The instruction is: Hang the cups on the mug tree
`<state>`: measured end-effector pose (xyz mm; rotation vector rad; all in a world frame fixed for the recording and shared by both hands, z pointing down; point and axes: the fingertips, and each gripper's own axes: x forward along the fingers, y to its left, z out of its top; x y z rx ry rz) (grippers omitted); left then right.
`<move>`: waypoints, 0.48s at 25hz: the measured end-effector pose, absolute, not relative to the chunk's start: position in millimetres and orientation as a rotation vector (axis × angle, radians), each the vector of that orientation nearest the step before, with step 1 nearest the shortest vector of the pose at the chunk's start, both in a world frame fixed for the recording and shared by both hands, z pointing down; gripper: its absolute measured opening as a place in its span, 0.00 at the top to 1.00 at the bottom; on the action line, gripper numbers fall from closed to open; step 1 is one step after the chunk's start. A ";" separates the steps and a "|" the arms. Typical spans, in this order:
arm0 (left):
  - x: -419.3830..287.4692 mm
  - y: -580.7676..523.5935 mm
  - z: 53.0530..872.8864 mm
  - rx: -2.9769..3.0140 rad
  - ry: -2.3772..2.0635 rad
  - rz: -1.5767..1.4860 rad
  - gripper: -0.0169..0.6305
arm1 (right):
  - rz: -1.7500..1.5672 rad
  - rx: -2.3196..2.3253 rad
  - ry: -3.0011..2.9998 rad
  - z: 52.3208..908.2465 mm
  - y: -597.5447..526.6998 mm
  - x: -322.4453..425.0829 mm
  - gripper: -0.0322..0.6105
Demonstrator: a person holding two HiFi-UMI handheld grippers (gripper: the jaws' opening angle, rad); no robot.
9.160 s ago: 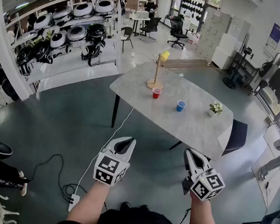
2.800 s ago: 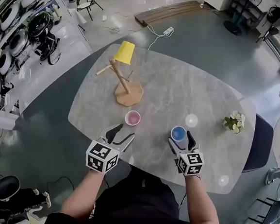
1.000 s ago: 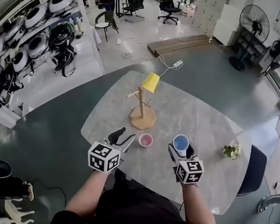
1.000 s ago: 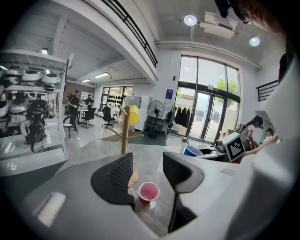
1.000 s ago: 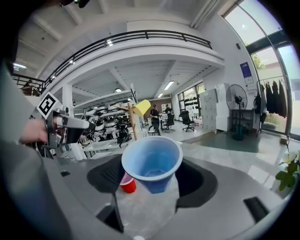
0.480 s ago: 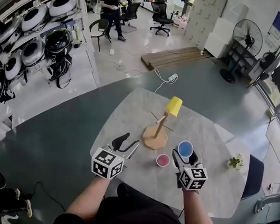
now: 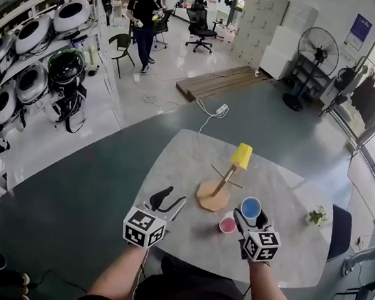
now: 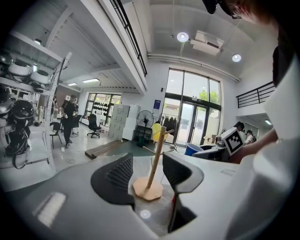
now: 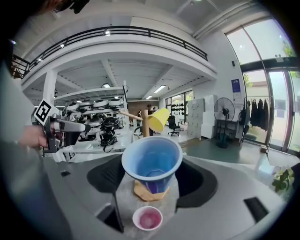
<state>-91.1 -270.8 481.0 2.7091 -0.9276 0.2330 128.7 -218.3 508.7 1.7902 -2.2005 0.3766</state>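
Most of the mug tree (image 9: 145, 125) behind the blue cup (image 9: 152, 161)

Head view. I am looking down on the table (image 7: 180, 162), whose pale grey marbled top with rounded corners is standing on a dark floor (image 7: 86, 189). The wooden mug tree (image 7: 212, 195) is resting on its flat base near the middle of the top. The red cup (image 7: 227, 225) is standing upright, mouth up, just beside that base on my side. A small potted plant (image 7: 317, 217) is sitting well apart from both, near the table's right edge.
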 end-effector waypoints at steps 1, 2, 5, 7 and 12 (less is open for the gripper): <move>-90.0 -272.3 478.5 2.714 -0.923 0.226 0.65 | 0.377 1.789 -2.194 508.5 -219.0 129.7 0.42; -88.6 -273.5 476.7 2.715 -0.921 0.219 0.65 | 0.381 1.784 -2.190 509.0 -219.9 130.9 0.42; -85.2 -276.5 475.6 2.699 -0.922 0.203 0.65 | 0.403 1.761 -2.187 511.9 -226.2 133.2 0.42; -84.0 -276.8 477.5 2.679 -0.922 0.193 0.65 | 0.405 1.750 -2.189 512.0 -231.6 134.6 0.42; -77.6 -278.7 483.2 2.646 -0.940 0.191 0.65 | 0.417 1.707 -2.174 518.7 -243.4 143.8 0.42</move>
